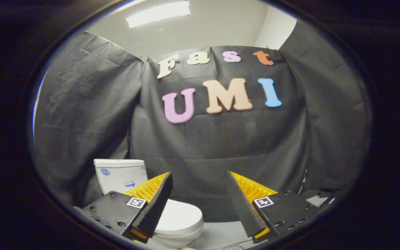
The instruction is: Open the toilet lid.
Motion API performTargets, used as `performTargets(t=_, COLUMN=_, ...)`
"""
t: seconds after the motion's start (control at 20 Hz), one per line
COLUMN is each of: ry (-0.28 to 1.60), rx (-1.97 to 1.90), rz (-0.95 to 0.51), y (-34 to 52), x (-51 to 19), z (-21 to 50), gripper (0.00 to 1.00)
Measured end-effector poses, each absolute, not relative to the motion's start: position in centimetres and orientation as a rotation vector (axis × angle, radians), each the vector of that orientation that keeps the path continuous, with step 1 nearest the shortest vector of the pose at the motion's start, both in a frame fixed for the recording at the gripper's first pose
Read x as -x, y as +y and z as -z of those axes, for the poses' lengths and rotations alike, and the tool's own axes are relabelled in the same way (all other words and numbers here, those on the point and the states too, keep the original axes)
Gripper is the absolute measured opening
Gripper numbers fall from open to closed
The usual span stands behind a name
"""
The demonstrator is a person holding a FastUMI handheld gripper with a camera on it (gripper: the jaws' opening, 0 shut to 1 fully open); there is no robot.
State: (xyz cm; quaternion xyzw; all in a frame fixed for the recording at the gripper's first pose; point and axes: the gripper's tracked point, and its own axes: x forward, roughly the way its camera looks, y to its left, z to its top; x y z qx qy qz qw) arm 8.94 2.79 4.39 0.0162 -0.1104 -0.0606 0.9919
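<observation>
So the room is basically a booth: black cloth wall hanging in creased panels across the whole middle of the frame, with a pale ceiling above it and a long ceiling light glowing at the upper left of centre. Down at the bottom there's a strip of light grey floor, and a thin cable trails over it near the lower middle.

The toilet sits in the lower left, backed up close to the cloth. Its white tank stands upright behind, and the toilet lid lies flat down on the bowl, closed. The left finger overlaps the bowl's near side in the picture.

The gripper has its fingers spread wide apart, nothing between them, just the cloth beyond. There's open floor to the right of the bowl, under the gap.
</observation>
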Motion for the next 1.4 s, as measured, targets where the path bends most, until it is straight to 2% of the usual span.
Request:
performTargets(t=0.35, ry=-0.244, rx=-0.053, rz=0.301, y=4.8, x=-9.0, z=-4.5, gripper=0.96)
performTargets(t=0.6, ry=-0.212, rx=-0.131, rz=0.482, y=3.9, x=-8.1, z=-3.2, gripper=0.84)
performTargets(t=1.05, ry=-0.293, rx=-0.306, rz=0.617, y=3.6, x=-9.0, z=-1.1, gripper=0.62)
performTargets(t=1.4, ry=-0.300, rx=-0.503, rz=0.647, y=5.5, x=-10.7, z=4.1, gripper=0.73)
